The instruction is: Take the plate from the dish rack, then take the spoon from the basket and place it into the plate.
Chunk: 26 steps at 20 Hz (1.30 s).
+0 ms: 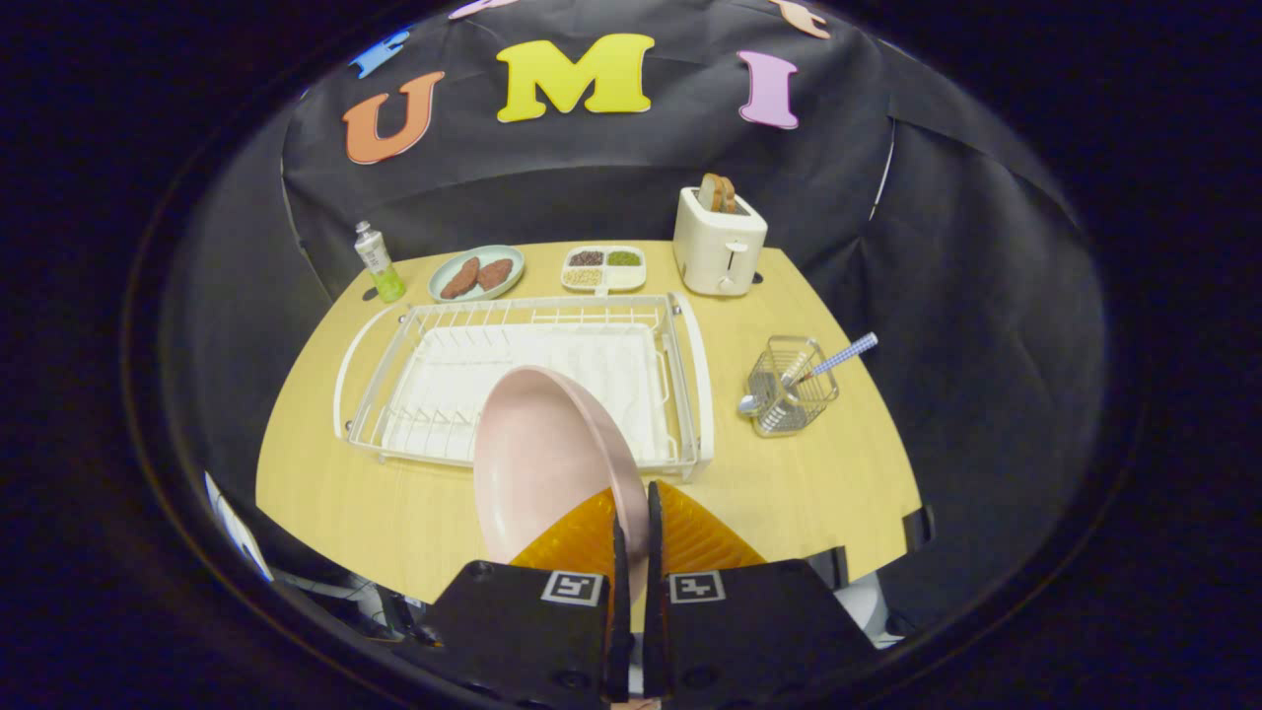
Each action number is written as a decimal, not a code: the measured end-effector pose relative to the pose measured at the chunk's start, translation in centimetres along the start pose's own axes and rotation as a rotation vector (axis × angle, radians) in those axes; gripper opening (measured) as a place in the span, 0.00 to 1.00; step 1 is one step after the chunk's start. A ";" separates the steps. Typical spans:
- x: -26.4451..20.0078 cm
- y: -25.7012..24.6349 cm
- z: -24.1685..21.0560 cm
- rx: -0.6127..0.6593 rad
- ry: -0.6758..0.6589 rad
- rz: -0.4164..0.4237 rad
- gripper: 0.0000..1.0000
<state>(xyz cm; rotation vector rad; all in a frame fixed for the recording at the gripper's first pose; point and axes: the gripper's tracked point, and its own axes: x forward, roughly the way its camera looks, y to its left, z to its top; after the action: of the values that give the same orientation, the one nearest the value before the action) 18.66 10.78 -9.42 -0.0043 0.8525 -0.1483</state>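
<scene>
Closest to the lens, the gripper [631, 523] has its fingers [577, 537] drawn narrow and pinching the rim of the pink plate [547, 459], one finger on each face of it. Held by its edge like this, the plate stands nearly upright and tilted, lifted clear of the white dish rack [523, 380], which lies just beyond it with no dishes left in it that I can see.

Taking the dish rack as the landmark: the wooden surface [789, 483] shows a bare strip on the near side of the rack and to its right, probably the room meant for laying the plate flat. Right of the rack, apart from it, stands the wire basket [792, 387] with the spoon [808, 373] leaning in it, its checked handle sticking out past the basket's far rim. Behind the rack sit a green bottle [379, 261], a plate of browned food [476, 273], a divided tray [603, 267] and a toaster [719, 242]. The surface's near edge lies close under the fingers, so setting down calls for care.
</scene>
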 end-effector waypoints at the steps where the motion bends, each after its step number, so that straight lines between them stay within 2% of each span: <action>1: 0.5 0.1 -1.5 0.003 0.007 0.024 0.11; 5: 3.1 -0.6 -6.2 0.014 0.024 0.090 0.11; 12: 6.7 -3.2 -9.0 0.164 -0.019 0.236 0.12; 18: 9.5 -4.8 -10.5 0.208 -0.009 0.274 0.16; 21: 10.6 -5.2 -10.8 0.171 -0.019 0.258 0.17; 25: 11.2 -6.0 -10.7 0.079 -0.082 0.179 0.23; 26: 11.6 -6.6 -10.7 0.063 -0.095 0.136 0.24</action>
<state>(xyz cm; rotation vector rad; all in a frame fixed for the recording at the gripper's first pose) 17.30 3.29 -24.68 0.1049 0.7507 -0.0470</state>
